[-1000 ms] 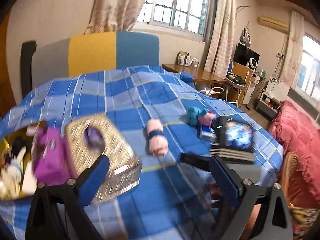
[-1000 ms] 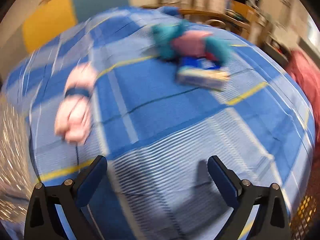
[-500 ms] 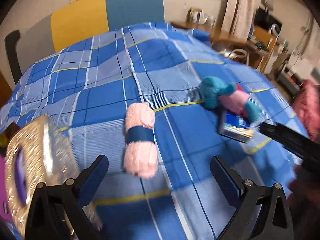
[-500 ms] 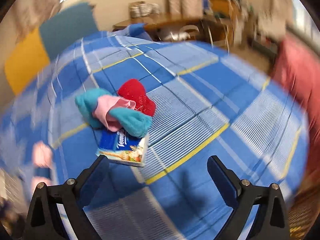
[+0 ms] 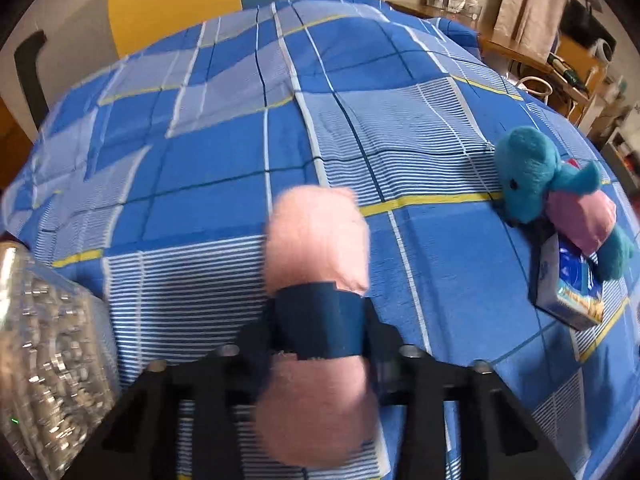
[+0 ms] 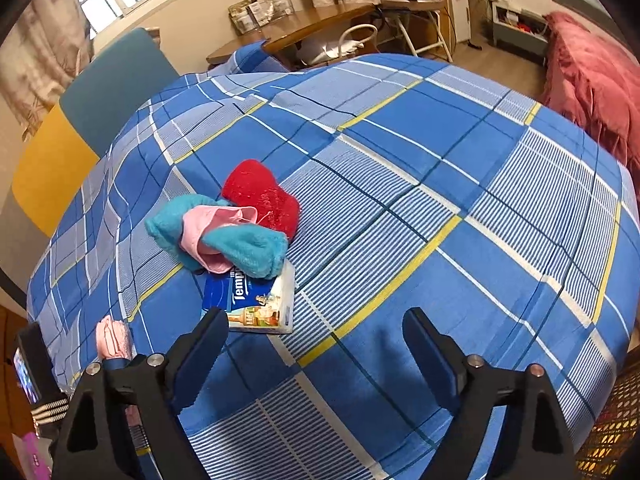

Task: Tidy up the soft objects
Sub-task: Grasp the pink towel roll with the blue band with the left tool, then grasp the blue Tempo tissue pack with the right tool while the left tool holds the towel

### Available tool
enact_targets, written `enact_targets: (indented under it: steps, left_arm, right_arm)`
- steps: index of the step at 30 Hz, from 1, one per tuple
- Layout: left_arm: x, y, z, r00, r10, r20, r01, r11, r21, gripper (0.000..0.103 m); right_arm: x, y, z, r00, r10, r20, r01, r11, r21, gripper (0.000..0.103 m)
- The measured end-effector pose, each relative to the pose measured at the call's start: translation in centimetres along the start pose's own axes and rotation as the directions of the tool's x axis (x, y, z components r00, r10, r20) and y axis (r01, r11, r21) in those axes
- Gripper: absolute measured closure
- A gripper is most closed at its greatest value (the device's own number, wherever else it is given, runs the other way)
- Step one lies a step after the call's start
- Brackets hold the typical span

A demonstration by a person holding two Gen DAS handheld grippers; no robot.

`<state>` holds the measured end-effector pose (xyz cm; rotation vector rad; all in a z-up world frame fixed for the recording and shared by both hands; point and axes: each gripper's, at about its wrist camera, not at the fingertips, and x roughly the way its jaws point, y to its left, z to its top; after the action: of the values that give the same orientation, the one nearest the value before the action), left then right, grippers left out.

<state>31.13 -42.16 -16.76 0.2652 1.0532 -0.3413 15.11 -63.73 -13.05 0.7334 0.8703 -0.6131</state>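
My left gripper (image 5: pixel 320 344) is shut on a pink yarn skein (image 5: pixel 316 240) at its dark blue paper band, on the blue plaid bedspread (image 5: pixel 240 152). A teal plush bear in a pink shirt (image 5: pixel 560 200) lies to the right on a blue tissue pack (image 5: pixel 568 292). In the right wrist view my right gripper (image 6: pixel 316 356) is open and empty above the bedspread, just in front of the tissue pack (image 6: pixel 256 300), the teal bear (image 6: pixel 224 240) and a red plush heart (image 6: pixel 260 196). The pink skein (image 6: pixel 114 338) shows at the left edge.
A glittery silver bag (image 5: pixel 44 360) lies at the left of the left wrist view. A yellow and teal headboard (image 6: pixel 80 120) stands behind the bed. A wooden desk (image 6: pixel 312 28) and a red sofa (image 6: pixel 592 80) stand beyond the bed's far and right edges.
My left gripper has moved forward over the pink skein and closed on its blue band. My right gripper has drawn closer to the tissue pack and stays open.
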Motion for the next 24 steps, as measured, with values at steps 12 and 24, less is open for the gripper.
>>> enact_targets:
  steps: [12,24]
  left_arm:
    - [-7.2,-1.7,-9.2,0.971,-0.236,0.042,0.237,0.972,-0.011,0.067]
    - [-11.9,0.7,-16.2,0.945,-0.315,0.088,0.313,0.949,0.030,0.067]
  right_arm:
    - [4.4,3.6,0.6,0.988,0.089,-0.127,-0.107,0.984,-0.143,0.025]
    - [1.9,9.0,-2.1,0.973,0.191,-0.128,-0.228,0.876,-0.426,0.036]
